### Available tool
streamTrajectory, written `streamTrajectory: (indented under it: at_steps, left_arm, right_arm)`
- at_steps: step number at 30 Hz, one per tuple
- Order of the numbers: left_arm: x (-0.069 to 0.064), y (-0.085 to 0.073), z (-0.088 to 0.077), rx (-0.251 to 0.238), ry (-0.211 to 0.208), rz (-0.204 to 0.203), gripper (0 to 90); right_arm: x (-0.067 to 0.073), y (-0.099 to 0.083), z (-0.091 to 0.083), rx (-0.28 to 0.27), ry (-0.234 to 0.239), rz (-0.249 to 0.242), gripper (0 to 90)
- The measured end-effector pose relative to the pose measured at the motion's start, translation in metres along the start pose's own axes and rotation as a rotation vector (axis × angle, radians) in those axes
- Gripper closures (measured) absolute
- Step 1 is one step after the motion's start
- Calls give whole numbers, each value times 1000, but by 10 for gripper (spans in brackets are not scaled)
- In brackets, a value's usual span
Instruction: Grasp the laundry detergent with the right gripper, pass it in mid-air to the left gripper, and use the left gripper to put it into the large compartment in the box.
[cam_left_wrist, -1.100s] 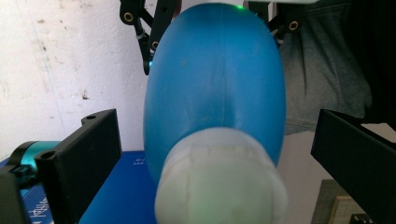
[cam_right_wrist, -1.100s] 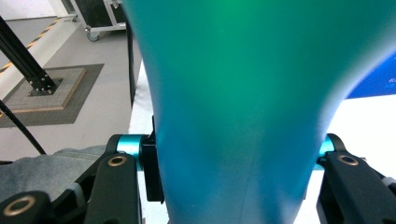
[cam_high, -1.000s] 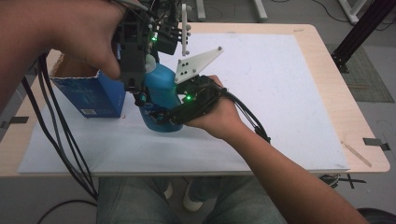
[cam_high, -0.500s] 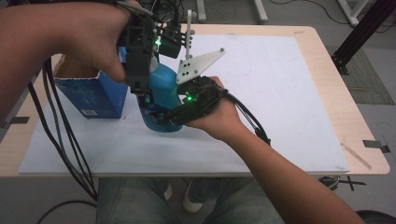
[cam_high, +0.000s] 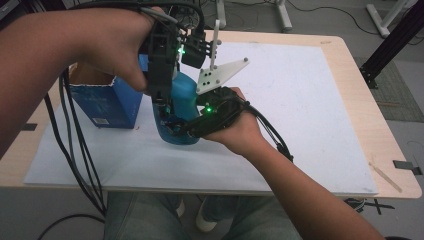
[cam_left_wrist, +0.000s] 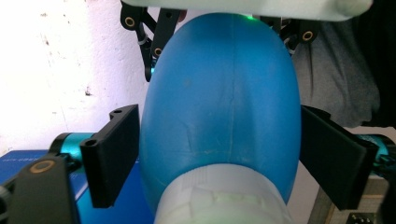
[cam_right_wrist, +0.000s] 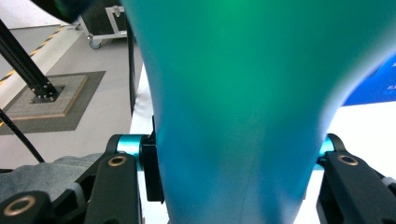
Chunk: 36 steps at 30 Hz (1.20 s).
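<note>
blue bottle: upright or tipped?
Upright. In the high view the blue bottle stands base-down on the white sheet, the right tongs clamped low on its body and the left tongs above.

I see the blue bottle (cam_high: 181, 107) standing upright on the white sheet of the counter (cam_high: 300, 100), just beside an open blue carton (cam_high: 107, 102) at its left. It is smooth, glossy plastic with a rounded, bulging body and a faint mould seam running down it (cam_left_wrist: 219, 93). A pale whitish ribbed collar (cam_left_wrist: 219, 198) sits at its near end.
</note>
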<state>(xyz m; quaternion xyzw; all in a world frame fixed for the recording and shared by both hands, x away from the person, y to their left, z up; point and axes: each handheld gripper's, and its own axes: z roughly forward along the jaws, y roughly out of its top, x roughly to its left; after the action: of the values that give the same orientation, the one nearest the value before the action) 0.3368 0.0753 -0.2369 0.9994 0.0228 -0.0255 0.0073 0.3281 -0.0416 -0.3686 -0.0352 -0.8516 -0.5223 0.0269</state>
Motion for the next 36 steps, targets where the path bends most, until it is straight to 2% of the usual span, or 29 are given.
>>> streamTrajectory:
  at_steps: [16, 36]
  left_arm:
    - [1, 3, 0, 11, -6, -8, 298]
    - [0, 6, 3, 30, 11, 0, 356]
  right_arm:
    - [0, 0, 0, -5, 4, 2, 454]
    - [0, -1, 2, -9, 11, 11, 455]
